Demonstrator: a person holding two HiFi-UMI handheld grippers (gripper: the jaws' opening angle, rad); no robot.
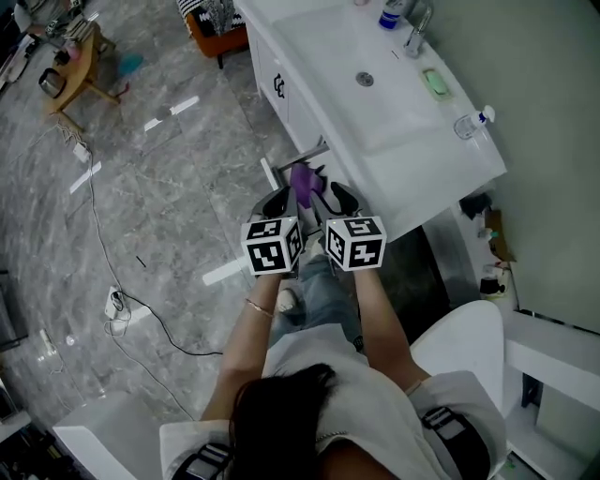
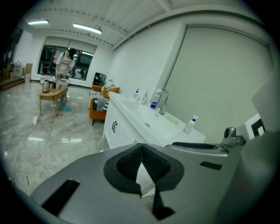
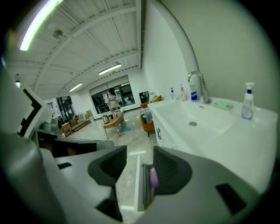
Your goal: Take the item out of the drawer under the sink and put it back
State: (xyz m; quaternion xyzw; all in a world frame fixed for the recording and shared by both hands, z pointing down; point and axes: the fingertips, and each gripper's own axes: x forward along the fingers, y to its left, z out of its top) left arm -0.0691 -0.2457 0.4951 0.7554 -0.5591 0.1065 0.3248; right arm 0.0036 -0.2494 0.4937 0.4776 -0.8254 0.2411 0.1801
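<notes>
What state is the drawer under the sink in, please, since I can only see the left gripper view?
Observer: The head view shows the drawer pulled out.
Operator: Thank you. Is anything inside it?
Observer: Yes, a purple item appears to lie in it, just beyond both gripper tips.
Operator: Does the right gripper hold that item?
Observer: No. The right gripper has its jaws apart with nothing between the pads; the purple item shows past its right-hand jaw, in the drawer.

Vanity top (image 1: 441,161): spray bottle (image 1: 469,124), green soap (image 1: 435,82), blue bottle (image 1: 392,14).
Floor (image 1: 178,202): black cable (image 1: 167,331), power strip (image 1: 114,302), wooden side table (image 1: 77,64).
</notes>
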